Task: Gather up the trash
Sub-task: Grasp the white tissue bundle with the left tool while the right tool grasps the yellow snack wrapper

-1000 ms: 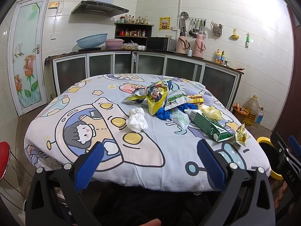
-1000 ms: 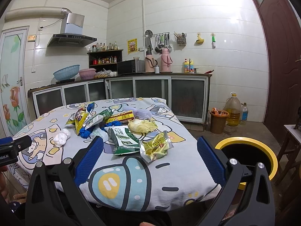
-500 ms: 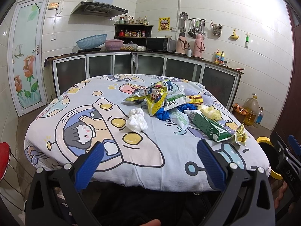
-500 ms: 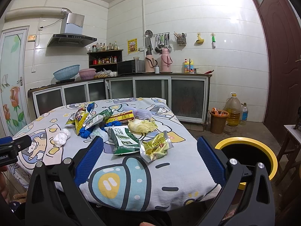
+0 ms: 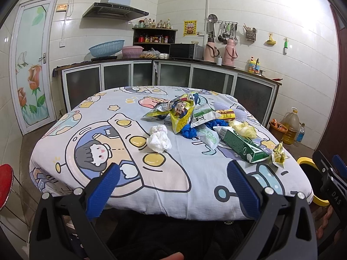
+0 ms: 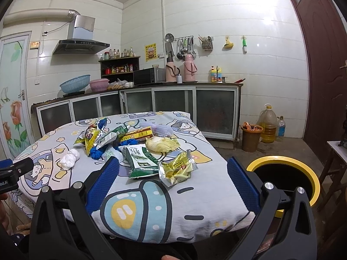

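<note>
Your left hand-held gripper and right hand-held gripper hang spread at the counter edge; wrappers sit mid-cloth, bin beside.

Blue crumpled item mostly buried under the yellow snack bag; its kind unclear. Yellow-rimmed bin half hidden behind the table edge and the right gripper in left view; that gripper cut off by the frame edge. Print on the green packet too small to read. Shelf jars too small to identify. Red object cropped at the left edge.
</note>
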Action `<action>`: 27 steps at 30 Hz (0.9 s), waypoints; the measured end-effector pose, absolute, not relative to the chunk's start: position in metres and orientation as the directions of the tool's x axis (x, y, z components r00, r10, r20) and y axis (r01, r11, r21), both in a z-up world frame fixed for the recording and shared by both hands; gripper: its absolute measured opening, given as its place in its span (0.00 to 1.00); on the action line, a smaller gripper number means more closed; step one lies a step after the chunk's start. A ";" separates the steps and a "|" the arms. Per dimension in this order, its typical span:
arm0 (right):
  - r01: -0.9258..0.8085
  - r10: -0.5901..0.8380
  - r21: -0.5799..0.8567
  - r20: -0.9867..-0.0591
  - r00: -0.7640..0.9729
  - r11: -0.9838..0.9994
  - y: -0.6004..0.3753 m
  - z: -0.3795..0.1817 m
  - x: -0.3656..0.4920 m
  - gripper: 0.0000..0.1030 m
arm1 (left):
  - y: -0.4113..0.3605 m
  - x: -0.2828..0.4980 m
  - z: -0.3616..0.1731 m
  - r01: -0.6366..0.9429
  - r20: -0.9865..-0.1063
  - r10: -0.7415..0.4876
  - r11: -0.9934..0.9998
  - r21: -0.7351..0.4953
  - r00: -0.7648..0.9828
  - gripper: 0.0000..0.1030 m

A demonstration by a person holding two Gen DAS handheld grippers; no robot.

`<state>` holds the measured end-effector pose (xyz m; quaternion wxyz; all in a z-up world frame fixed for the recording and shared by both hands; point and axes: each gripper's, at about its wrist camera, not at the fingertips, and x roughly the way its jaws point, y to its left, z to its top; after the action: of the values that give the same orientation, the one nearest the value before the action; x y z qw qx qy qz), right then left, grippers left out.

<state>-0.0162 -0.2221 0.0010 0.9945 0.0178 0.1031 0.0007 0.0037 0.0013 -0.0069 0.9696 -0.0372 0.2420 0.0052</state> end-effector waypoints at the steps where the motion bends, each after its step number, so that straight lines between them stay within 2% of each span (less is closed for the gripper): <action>1: 0.003 0.006 0.042 -0.209 0.978 0.999 -0.225 0.003 -0.015 0.93 | 0.002 0.004 -0.007 -0.030 -0.469 -0.006 0.997 -0.069 0.883 0.92; 9: -0.029 0.060 0.120 -0.271 0.961 0.992 -0.257 0.016 0.009 0.93 | 0.010 0.002 -0.010 -0.008 -0.476 -0.055 0.992 -0.130 0.878 0.92; 13: -0.036 0.056 0.065 -0.352 0.934 0.997 -0.267 0.014 0.034 0.93 | 0.023 0.010 -0.021 0.133 -0.470 -0.261 0.949 -0.287 0.843 0.92; 16: -0.058 0.058 0.013 -0.418 0.906 0.998 -0.267 0.004 0.050 0.93 | 0.029 0.019 -0.028 0.136 -0.482 -0.289 0.935 -0.327 0.827 0.92; 21: -0.084 0.101 0.057 -0.432 0.896 0.995 -0.278 -0.002 0.068 0.93 | 0.039 0.039 -0.027 0.118 -0.499 -0.231 0.962 -0.247 0.835 0.92; 24: -0.124 0.137 0.059 -0.439 0.888 0.991 -0.278 -0.003 0.082 0.93 | 0.043 0.057 -0.027 0.116 -0.522 -0.150 0.988 -0.098 0.840 0.92; 27: -0.153 0.153 0.040 -0.485 0.861 0.987 -0.272 -0.007 0.102 0.93 | 0.045 0.073 -0.027 0.142 -0.534 -0.129 0.990 -0.018 0.836 0.92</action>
<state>0.1022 -0.2717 -0.0070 0.9646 0.0000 0.2514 0.0792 0.0731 0.0451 -0.0270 0.9580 0.0111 0.2778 -0.0707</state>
